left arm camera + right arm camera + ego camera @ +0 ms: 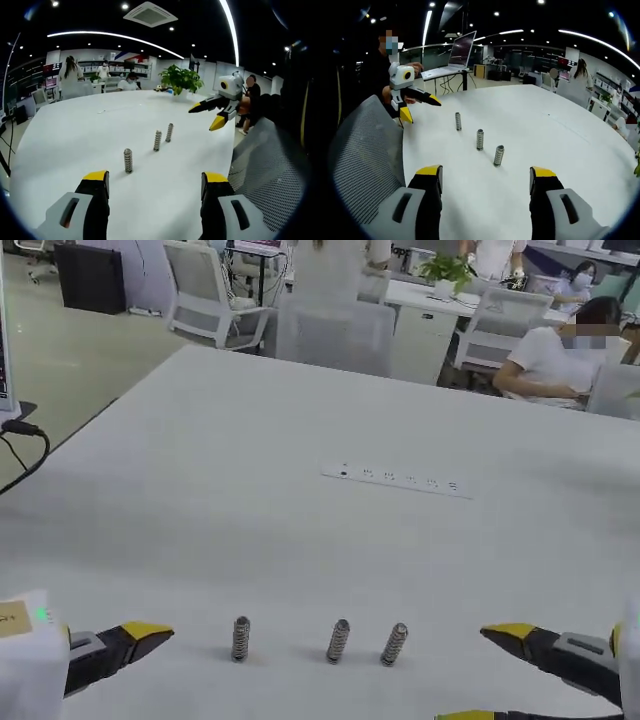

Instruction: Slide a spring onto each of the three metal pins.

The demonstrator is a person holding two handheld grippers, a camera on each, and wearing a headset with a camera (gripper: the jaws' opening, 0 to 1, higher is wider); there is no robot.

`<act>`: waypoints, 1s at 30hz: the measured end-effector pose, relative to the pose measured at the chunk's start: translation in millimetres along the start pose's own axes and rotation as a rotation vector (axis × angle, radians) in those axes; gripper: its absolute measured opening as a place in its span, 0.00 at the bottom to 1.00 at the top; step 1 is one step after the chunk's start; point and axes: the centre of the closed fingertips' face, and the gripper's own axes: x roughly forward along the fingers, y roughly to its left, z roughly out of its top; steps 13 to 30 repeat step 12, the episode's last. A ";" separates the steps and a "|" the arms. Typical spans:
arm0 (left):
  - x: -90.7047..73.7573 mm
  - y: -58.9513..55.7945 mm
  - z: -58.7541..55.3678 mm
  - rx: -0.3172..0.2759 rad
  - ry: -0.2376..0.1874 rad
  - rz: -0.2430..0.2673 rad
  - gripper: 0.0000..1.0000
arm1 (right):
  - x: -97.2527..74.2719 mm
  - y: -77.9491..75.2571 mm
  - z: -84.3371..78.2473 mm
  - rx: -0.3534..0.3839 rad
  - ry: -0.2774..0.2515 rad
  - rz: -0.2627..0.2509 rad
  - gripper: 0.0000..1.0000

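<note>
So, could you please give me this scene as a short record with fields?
surface: white table
springs: three, upright, in a row near the front edge, each apparently seated on a pin
left gripper: open, holding nothing, apart from the row
right gripper: open, holding nothing, apart from the row
other: power strip lying farther back

The white table point(250, 490) lies open on all sides of three upright springs point(338, 641), which stand in a row between the left gripper point(155, 180) and right gripper point(485, 175); bare tabletop separates each gripper from its nearest spring; in the head view the middle and right springs stand close together, the left one further off; a flat power strip point(397, 480) lies well behind; a mesh chair back point(365, 145) stands by the near edge.
</note>
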 end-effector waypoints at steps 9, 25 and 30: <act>0.4 -0.8 -3.3 -0.025 -0.005 0.003 0.72 | 8.2 10.9 -6.8 0.039 -0.007 0.003 0.92; 0.1 -1.5 -5.5 -0.029 -0.004 0.005 0.73 | 10.7 15.0 -9.7 0.039 0.008 0.015 0.93; 0.1 -1.5 -5.5 -0.029 -0.004 0.005 0.73 | 10.7 15.0 -9.7 0.039 0.008 0.015 0.93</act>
